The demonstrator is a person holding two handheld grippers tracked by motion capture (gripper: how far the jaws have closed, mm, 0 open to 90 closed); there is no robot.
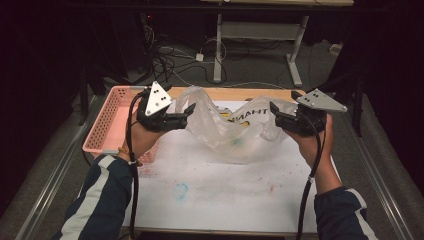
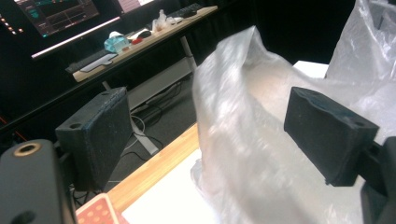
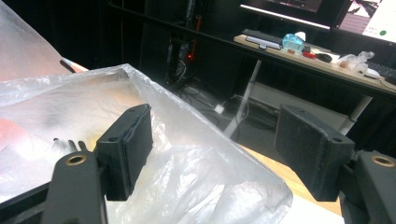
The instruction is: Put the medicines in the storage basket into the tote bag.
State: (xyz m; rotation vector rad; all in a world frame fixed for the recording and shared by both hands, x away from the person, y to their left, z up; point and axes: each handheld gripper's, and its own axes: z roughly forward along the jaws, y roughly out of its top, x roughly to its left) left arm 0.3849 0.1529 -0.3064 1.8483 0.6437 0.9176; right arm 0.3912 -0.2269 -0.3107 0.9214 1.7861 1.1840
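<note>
A crumpled clear plastic bag (image 1: 230, 130) lies across the middle of the white mat (image 1: 210, 195), with both ends raised. My left gripper (image 1: 186, 114) is at the bag's left end. In the left gripper view the bag (image 2: 247, 140) rises between the wide-apart jaws of that gripper (image 2: 212, 135), which is open. My right gripper (image 1: 275, 115) is at the bag's right end. In the right gripper view the bag's rim (image 3: 187, 177) runs between the separated jaws of that gripper (image 3: 219, 154), also open. Neither jaw pair presses on the film.
A pink mesh basket (image 1: 107, 125) stands at the table's left side, close to my left hand. A sheet with black lettering (image 1: 245, 116) shows through the bag. Beyond the far edge are a desk's legs (image 1: 218, 50) and floor cables (image 1: 170, 60).
</note>
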